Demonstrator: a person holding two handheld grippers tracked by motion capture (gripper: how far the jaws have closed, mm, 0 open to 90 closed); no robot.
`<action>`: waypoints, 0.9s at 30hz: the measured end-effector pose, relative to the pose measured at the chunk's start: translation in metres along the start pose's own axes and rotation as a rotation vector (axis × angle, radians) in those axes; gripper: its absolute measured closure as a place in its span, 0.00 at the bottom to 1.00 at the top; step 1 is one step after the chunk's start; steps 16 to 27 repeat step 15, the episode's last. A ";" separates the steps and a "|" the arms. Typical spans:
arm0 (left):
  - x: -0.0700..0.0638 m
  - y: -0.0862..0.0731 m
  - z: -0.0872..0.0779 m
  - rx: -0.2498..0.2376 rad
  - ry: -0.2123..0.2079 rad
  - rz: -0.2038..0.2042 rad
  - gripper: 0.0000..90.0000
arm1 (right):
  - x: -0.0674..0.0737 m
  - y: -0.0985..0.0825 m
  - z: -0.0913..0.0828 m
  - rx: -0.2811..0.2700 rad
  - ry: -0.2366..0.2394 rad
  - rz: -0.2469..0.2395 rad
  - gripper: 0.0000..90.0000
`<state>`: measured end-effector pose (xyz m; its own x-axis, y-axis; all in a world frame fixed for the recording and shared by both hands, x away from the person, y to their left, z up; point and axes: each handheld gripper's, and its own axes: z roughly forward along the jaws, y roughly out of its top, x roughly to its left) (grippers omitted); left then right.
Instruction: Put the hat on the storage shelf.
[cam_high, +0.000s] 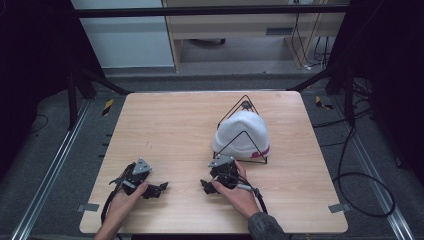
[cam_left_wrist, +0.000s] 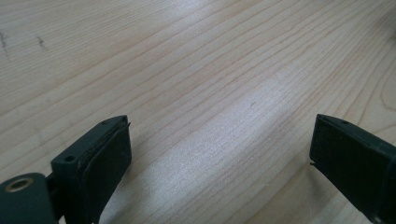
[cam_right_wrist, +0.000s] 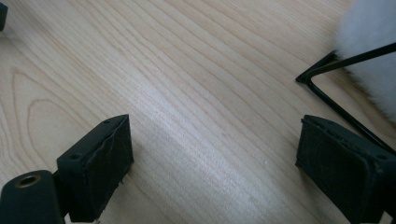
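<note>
White knit hat (cam_high: 241, 134) on its black wire stand (cam_high: 260, 156) sits right of frame centre, just above the right gripper (cam_high: 206, 186). Left gripper (cam_high: 160, 189) lies farther away at lower left. Both grippers' jaws are spread, empty.

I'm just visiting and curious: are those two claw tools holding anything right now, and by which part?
Nothing is held. The left gripper and right gripper are open over bare table; the white hat sits untouched on its wire stand.

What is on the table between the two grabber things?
Nothing. In the high view, the stretch of wooden table between the left gripper and the right gripper is bare wood. The white hat on its wire stand sits farther back.
</note>
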<state>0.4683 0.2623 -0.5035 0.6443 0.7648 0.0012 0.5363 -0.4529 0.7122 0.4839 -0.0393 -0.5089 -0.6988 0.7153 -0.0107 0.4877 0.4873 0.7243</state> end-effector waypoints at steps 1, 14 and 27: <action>0.000 -0.001 0.002 0.000 0.000 -0.004 0.06 | 0.000 0.000 0.001 -0.006 0.001 -0.001 0.11; -0.002 -0.001 0.006 -0.002 0.023 0.016 0.01 | 0.002 -0.005 -0.001 -0.024 -0.016 0.018 0.11; -0.002 -0.001 0.006 -0.001 0.023 0.015 0.01 | 0.002 -0.005 -0.001 -0.023 -0.015 0.017 0.11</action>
